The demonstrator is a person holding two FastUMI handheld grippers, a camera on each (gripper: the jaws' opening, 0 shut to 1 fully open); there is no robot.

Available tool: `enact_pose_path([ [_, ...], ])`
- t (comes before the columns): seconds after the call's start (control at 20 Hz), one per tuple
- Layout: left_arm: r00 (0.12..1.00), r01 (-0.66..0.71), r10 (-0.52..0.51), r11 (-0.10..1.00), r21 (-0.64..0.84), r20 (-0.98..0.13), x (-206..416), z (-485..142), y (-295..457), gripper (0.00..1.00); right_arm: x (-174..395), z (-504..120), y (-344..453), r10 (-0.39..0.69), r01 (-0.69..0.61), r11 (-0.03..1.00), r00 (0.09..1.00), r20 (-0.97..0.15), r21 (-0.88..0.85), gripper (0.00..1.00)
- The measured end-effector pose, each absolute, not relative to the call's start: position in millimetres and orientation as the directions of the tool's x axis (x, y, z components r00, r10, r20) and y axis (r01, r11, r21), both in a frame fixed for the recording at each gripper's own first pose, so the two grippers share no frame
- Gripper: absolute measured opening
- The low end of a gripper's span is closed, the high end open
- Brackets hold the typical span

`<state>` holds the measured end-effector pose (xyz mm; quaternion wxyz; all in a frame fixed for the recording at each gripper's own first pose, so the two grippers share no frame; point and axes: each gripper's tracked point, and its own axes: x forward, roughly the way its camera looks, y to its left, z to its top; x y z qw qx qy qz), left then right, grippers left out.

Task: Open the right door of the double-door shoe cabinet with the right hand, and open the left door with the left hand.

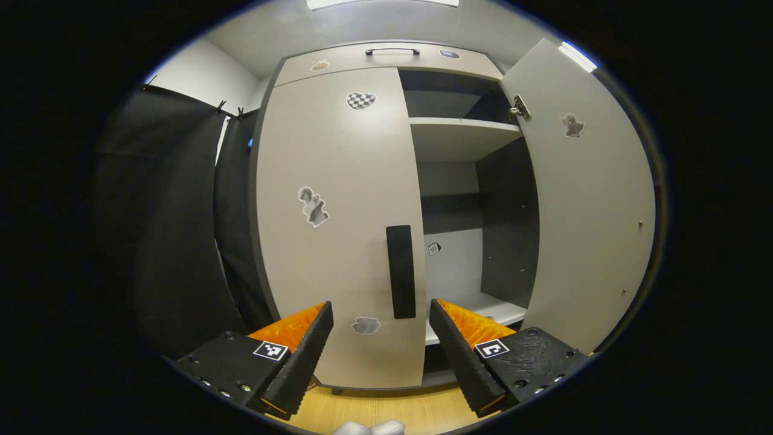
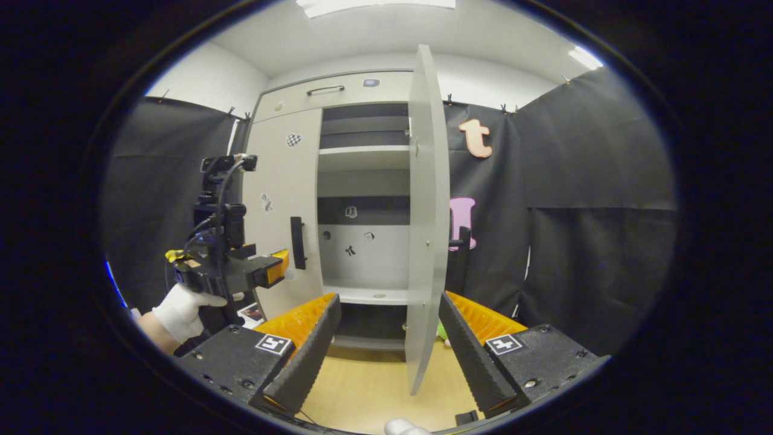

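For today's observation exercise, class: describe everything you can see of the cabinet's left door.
The left door is a tall, flat, pale beige panel, smooth and matte like laminated board, and it is shut. A dark vertical handle sits near its inner edge, low down. Several stickers dot its face, among them a checkered heart. The left gripper hangs open before it, fingers either side of the handle, touching nothing.

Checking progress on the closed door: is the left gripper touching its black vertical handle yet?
Apart. The right gripper view shows the left gripper short of the black handle, pale door showing between them.
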<state>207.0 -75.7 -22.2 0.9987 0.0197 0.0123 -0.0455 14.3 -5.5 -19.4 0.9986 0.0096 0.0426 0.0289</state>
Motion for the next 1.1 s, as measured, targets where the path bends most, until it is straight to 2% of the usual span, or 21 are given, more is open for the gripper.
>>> enact_pose_path([
  [0.25,0.995,0.096,-0.095,0.995,0.034,-0.035,254,-29,-91,0.96,21,-17,-18,0.031,-0.031,0.999,0.996,-0.08,0.009,1.0],
  [0.3,0.995,0.095,-0.094,0.995,0.039,-0.033,261,-29,-93,0.89,22,-18,-19,0.028,-0.028,1.0,0.996,-0.082,0.007,1.0],
  [0.35,0.995,0.093,-0.091,0.995,0.041,-0.037,269,-32,-93,0.96,23,-19,-21,0.023,-0.023,1.0,0.996,-0.086,0.005,1.0],
  [0.45,0.993,0.101,-0.1,0.995,0.025,-0.058,278,-40,-98,0.96,26,-19,-25,0.016,-0.016,1.0,0.996,-0.092,0.005,1.0],
  [0.7,0.994,0.09,-0.09,0.996,0.0,-0.06,294,-43,-98,0.86,34,-18,-32,0.005,-0.006,1.0,0.996,-0.094,-0.005,1.0],
  [0.8,0.993,0.083,-0.084,0.996,-0.009,-0.085,297,-49,-97,0.58,38,-18,-30,0.013,-0.014,1.0,0.995,-0.097,0.0,1.0],
  [0.85,0.991,0.098,-0.099,0.995,-0.017,-0.094,296,-53,-100,0.53,39,-19,-31,0.015,-0.015,1.0,0.995,-0.097,0.001,1.0],
  [0.9,0.99,0.113,-0.115,0.993,-0.03,-0.086,297,-50,-103,0.53,40,-18,-31,0.017,-0.017,1.0,0.995,-0.097,0.004,1.0],
  [0.95,0.99,0.108,-0.11,0.994,-0.027,-0.09,295,-50,-102,0.34,41,-18,-30,0.022,-0.022,1.0,0.995,-0.095,0.009,1.0],
  [1.0,0.99,0.109,-0.111,0.994,-0.026,-0.088,297,-51,-104,0.37,43,-16,-30,0.027,-0.026,1.0,0.995,-0.093,0.013,1.0],
  [1.05,0.99,0.108,-0.11,0.994,-0.025,-0.091,297,-51,-103,0.22,43,-16,-30,0.029,-0.028,0.999,0.996,-0.088,0.015,1.0],
  [1.1,0.99,0.105,-0.106,0.994,-0.022,-0.091,296,-50,-102,0.31,44,-14,-29,0.032,-0.031,0.999,0.996,-0.084,0.018,1.0],
])
